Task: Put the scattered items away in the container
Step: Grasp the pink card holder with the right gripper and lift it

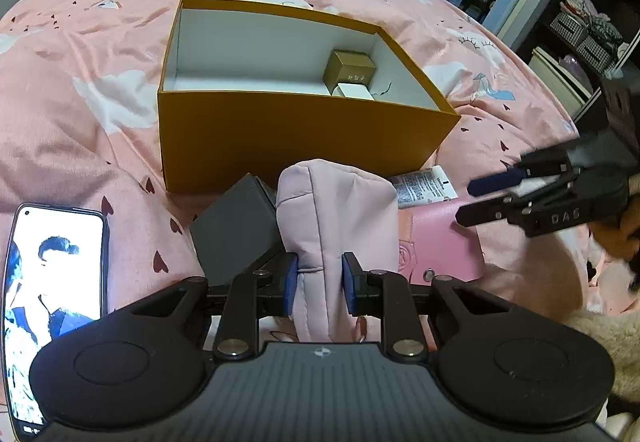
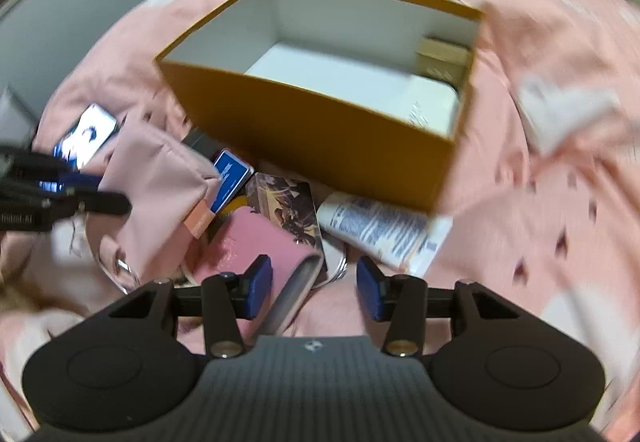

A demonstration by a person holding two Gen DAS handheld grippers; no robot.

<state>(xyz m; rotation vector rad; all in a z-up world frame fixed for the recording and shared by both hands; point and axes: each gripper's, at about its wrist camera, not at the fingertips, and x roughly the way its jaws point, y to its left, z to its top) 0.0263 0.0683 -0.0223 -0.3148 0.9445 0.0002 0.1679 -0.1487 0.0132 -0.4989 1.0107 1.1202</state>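
An open orange box [image 1: 288, 133] with a white inside sits on the pink bed; it shows too in the right wrist view [image 2: 312, 137]. Inside lie a small gold box [image 1: 350, 71] and a white item [image 1: 354, 90]. My left gripper [image 1: 320, 282] is shut on a pale pink pouch [image 1: 336, 217], seen also in the right wrist view [image 2: 156, 177]. My right gripper [image 2: 314, 290] is open, its fingers around the edge of a pink wallet [image 2: 260, 254]. It appears at the right of the left wrist view [image 1: 476, 201].
A dark grey box [image 1: 236, 234], a lit phone [image 1: 52, 294], a white printed tube [image 2: 384, 230], a blue card [image 2: 230, 179] and a picture card [image 2: 288, 209] lie before the orange box. Shelves [image 1: 588, 33] stand at the far right.
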